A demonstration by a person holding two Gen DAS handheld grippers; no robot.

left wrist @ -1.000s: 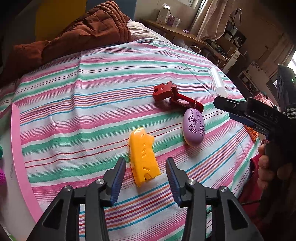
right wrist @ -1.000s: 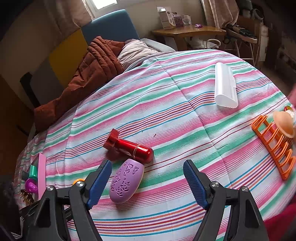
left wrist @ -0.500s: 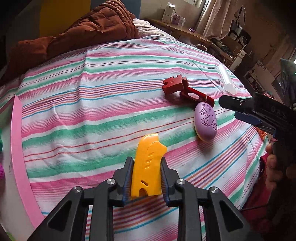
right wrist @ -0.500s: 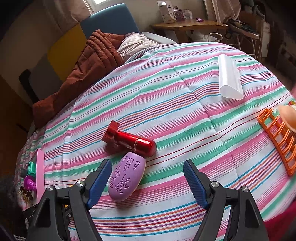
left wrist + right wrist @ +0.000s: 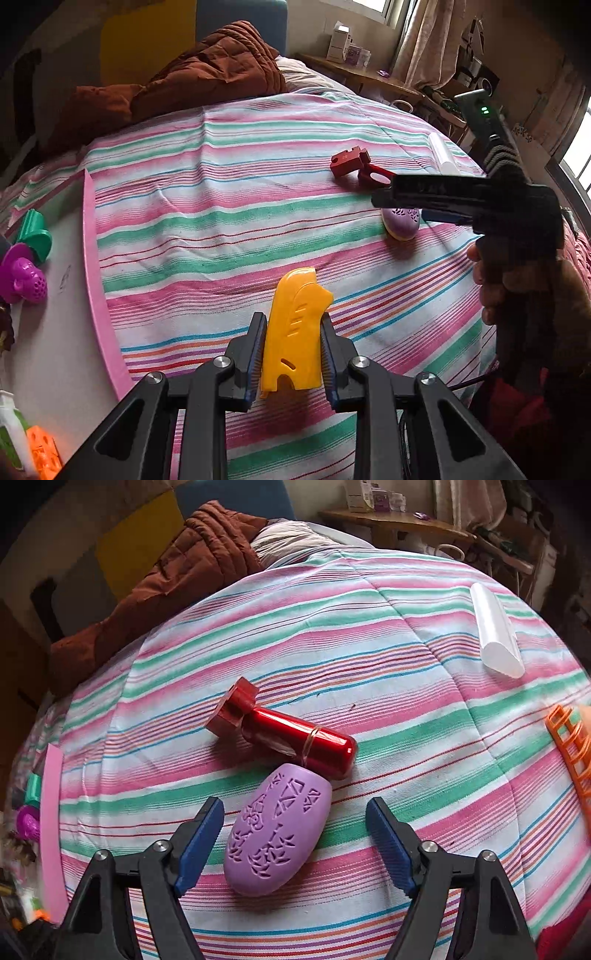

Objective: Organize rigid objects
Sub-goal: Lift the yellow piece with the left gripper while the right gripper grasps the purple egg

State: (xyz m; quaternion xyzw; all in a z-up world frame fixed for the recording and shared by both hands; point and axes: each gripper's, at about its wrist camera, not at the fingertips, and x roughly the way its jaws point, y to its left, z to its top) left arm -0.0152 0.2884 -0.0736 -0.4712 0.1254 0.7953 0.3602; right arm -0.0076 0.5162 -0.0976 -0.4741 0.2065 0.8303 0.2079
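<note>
Now I'm clamping my left tool (image 5: 293,354) tight on the yellow plastic piece (image 5: 293,332) over the striped bed (image 5: 221,221), while my right tool (image 5: 295,834) is narrowing its jaws around the purple egg-shaped case (image 5: 277,830), pads not touching.

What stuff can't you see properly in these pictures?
- Left wrist view: the purple egg-shaped piece is half hidden behind the right gripper.
- Left wrist view: the orange block is cut off by the bottom edge.
- Right wrist view: the orange rack runs off the right edge.
- Left wrist view: the left gripper covers the yellow piece's sides.
</note>
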